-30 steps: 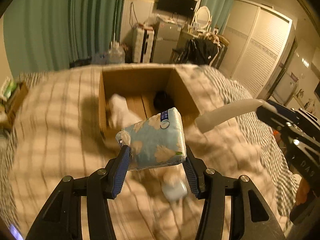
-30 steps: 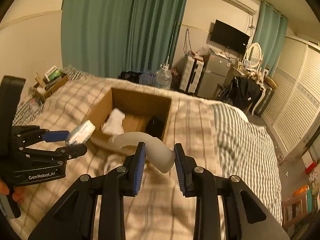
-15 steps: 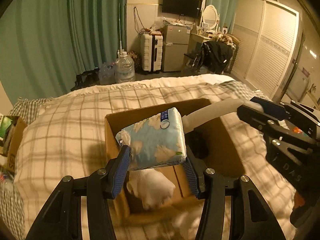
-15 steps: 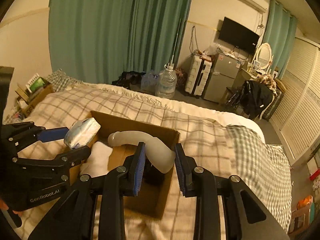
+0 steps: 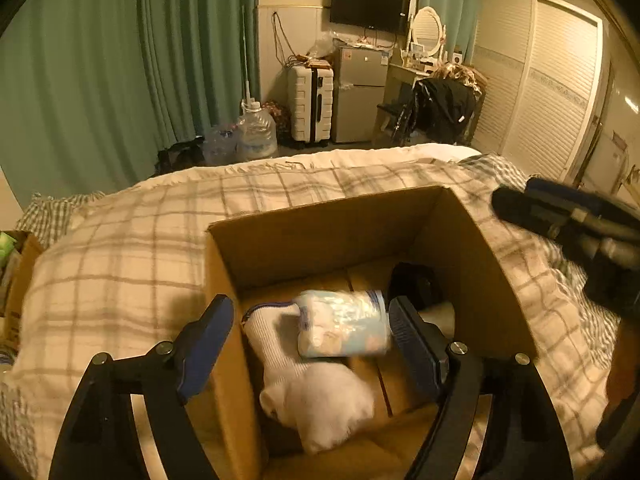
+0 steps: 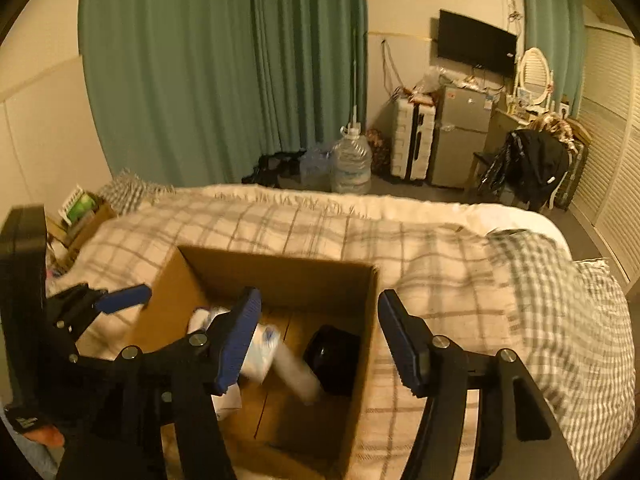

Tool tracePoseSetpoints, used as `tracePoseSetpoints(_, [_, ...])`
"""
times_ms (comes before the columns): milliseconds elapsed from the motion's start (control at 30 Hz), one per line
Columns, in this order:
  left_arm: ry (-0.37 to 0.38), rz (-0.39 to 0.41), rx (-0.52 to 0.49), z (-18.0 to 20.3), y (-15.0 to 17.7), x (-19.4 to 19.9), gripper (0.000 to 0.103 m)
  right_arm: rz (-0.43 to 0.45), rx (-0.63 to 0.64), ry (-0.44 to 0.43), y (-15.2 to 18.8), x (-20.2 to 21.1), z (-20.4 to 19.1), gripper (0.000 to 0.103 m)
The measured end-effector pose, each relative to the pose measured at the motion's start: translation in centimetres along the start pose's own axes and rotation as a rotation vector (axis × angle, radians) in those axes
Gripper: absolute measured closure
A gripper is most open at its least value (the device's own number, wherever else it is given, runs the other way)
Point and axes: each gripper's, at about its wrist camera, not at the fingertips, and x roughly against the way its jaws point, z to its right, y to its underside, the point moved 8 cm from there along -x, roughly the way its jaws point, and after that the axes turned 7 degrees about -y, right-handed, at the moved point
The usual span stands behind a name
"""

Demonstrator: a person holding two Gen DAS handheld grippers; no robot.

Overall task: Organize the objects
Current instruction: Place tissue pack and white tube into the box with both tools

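Observation:
An open cardboard box (image 5: 320, 232) (image 6: 280, 276) sits on the plaid bed. My left gripper (image 5: 310, 334) is open just above the box; the blue floral tissue pack (image 5: 344, 330) is loose between its fingers, blurred, inside the box. A white sock (image 5: 304, 380) lies under it and a black object (image 5: 412, 280) sits at the box's right. My right gripper (image 6: 318, 330) is open over the box; the pale curved tube (image 6: 296, 376) lies blurred inside beside the black object (image 6: 334, 354).
The plaid blanket (image 5: 120, 264) surrounds the box. A small box with green items (image 6: 82, 210) stands at the bed's left. Beyond the bed are water jugs (image 6: 352, 164), a suitcase (image 5: 310, 106), a fridge (image 5: 360, 94) and a chair with dark clothes (image 6: 528, 168).
Both grippers moved over the box and opened. The tissue pack dropped from the left gripper and the pale tube from the right one; both are now inside the box.

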Motion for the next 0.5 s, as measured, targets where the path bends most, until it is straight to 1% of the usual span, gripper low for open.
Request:
tracePoseSetpoints(100, [0.001,0.012,0.019,-0.6,0.2,3.1,0.019,0.018,0.016,0.024,-0.6,3.7,-0.6,0.041])
tracePoseSetpoints(200, [-0.007,0.047,0.039,-1.3,0.6,6.7,0.01,0.03,0.047,0.063,-0.4,8.0,-1.7,0.037])
tracePoseSetpoints(233, [-0.008,0.064,0.046,-1.6,0.7,8.1,0.009,0.032,0.052,0.068,-0.4,9.2,-2.0,0.035])
tracePoseSetpoints(367, [-0.01,0.102,0.06,-2.1,1.6,12.8,0.007,0.024,0.072,0.092,1.1,14.3,-3.8,0.035])
tracePoseSetpoints(433, [-0.015,0.113,0.059,-2.2,2.4,14.5,0.003,0.028,0.083,0.094,2.1,16.0,-4.6,0.035])
tracePoseSetpoints(500, [-0.019,0.123,0.061,-2.2,3.8,16.1,0.003,0.026,0.092,0.089,3.4,17.4,-5.6,0.034])
